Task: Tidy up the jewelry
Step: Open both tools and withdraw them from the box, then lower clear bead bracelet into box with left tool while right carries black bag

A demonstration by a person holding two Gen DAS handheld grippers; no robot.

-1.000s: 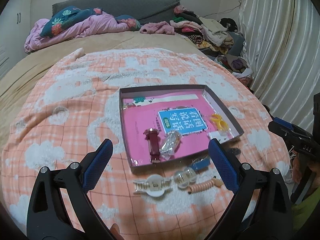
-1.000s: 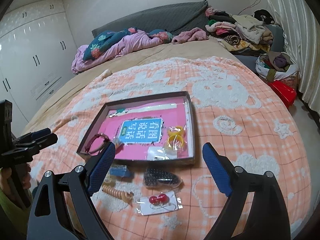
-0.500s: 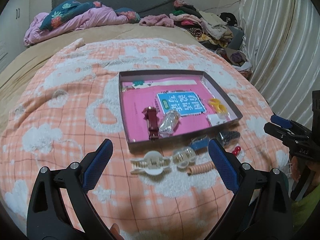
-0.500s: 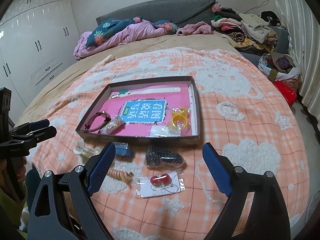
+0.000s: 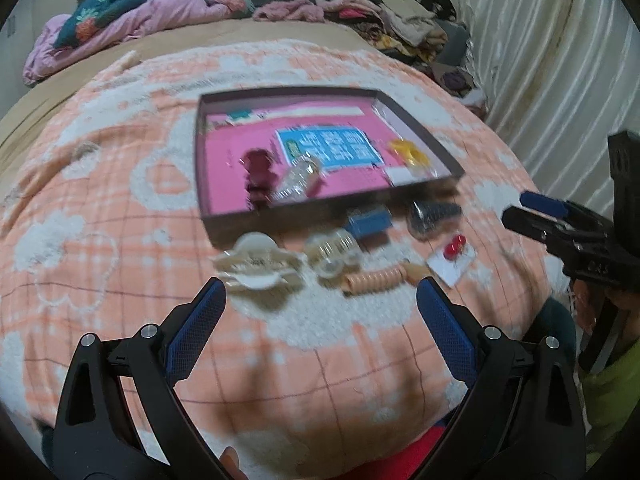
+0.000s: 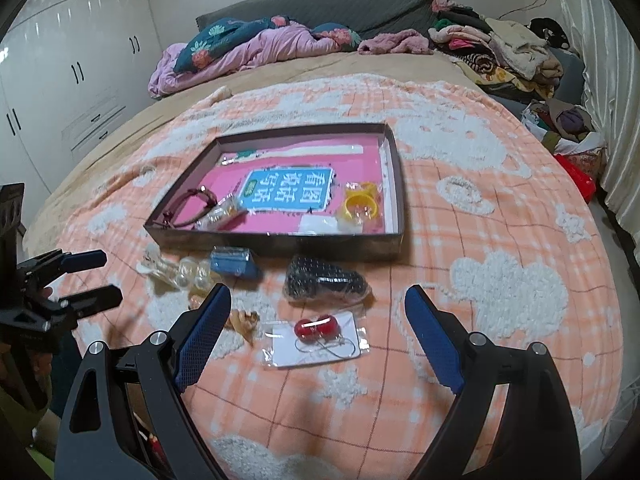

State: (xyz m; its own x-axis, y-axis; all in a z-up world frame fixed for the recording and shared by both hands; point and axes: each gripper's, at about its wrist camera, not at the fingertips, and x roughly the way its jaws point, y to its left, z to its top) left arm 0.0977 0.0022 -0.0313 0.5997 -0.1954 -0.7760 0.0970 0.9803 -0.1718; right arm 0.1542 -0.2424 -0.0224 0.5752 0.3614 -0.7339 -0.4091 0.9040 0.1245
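A shallow dark box (image 6: 276,240) with a pink lining lies on the bed; it also shows in the left wrist view (image 5: 208,216). It holds a dark red bracelet (image 6: 188,204), a clear packet (image 5: 296,182) and yellow rings (image 6: 360,202). In front of it lie a white hair claw (image 5: 256,264), a clear clip (image 5: 332,250), a blue box (image 6: 234,262), a coiled beige hair tie (image 5: 376,280), a black bagged clip (image 6: 324,280) and red earrings on a card (image 6: 316,328). My left gripper (image 5: 320,316) and right gripper (image 6: 316,320) are open and empty, held back from the items.
The orange and white blanket (image 6: 500,280) covers the bed. Bedding (image 6: 248,52) and piled clothes (image 6: 500,52) lie at the far end. Curtains (image 5: 560,60) hang on the right, white wardrobes (image 6: 60,80) on the left.
Both grippers have drawn back and risen from the box, so the loose items in front of it now sit between the fingers. Both stay open.
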